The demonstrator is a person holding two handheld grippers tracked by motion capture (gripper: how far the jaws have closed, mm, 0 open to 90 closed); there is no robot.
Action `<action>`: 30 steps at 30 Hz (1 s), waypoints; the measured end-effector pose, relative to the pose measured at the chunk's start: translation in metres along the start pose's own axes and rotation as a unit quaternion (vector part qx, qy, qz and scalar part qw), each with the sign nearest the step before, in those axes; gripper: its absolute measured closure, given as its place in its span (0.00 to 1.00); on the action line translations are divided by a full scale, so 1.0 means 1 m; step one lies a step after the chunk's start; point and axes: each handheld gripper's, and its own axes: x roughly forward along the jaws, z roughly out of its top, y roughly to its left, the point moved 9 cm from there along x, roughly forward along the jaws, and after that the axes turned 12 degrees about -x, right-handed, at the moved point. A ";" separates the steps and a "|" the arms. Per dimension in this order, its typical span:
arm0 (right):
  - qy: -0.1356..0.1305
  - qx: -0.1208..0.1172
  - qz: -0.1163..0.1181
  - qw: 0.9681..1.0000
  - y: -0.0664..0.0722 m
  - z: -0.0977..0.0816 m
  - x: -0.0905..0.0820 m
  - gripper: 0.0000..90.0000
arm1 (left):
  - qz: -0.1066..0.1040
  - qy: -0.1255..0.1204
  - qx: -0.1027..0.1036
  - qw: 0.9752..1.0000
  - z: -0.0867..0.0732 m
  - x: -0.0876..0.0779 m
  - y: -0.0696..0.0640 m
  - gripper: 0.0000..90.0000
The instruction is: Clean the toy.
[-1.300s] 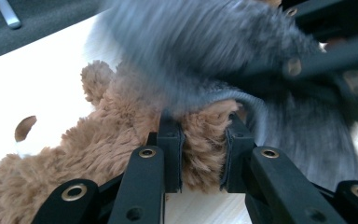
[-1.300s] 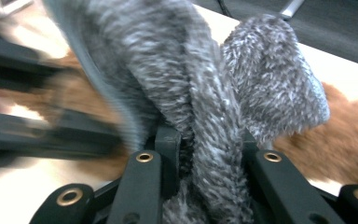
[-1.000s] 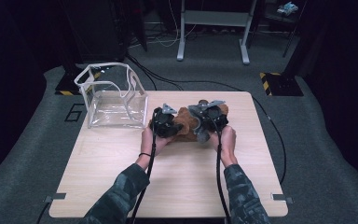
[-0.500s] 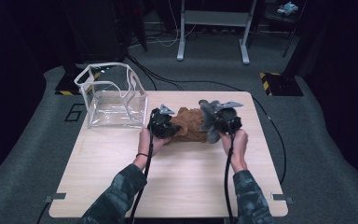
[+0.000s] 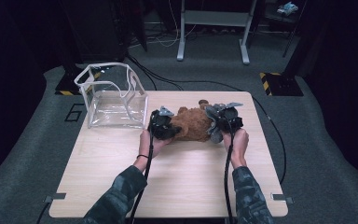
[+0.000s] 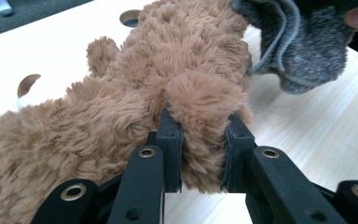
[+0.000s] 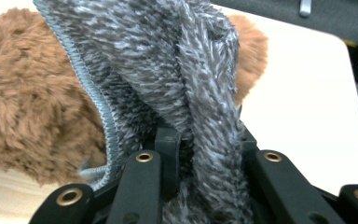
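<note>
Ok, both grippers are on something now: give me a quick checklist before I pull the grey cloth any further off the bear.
1. Left gripper clamped on a limb of the plush bear: ok.
2. Right gripper clamped on the grey fleece cloth: ok.
3. Cloth fully off the bear: cannot tell; they overlap in the right gripper view.
4. Bear resting on the table: ok.
5. Clear bin upright beside the bear: ok.
</note>
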 end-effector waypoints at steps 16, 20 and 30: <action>0.022 -0.009 0.048 0.999 0.042 -0.042 0.015 0.80 | 0.004 0.005 -0.003 1.000 0.002 0.000 0.003 0.81; 0.007 -0.003 0.044 0.999 0.032 -0.046 0.001 0.79 | 0.001 0.009 -0.001 1.000 0.004 0.004 0.001 0.80; 0.016 -0.023 0.055 0.998 0.050 -0.030 0.017 0.79 | 0.002 0.010 0.002 1.000 0.002 0.004 -0.004 0.79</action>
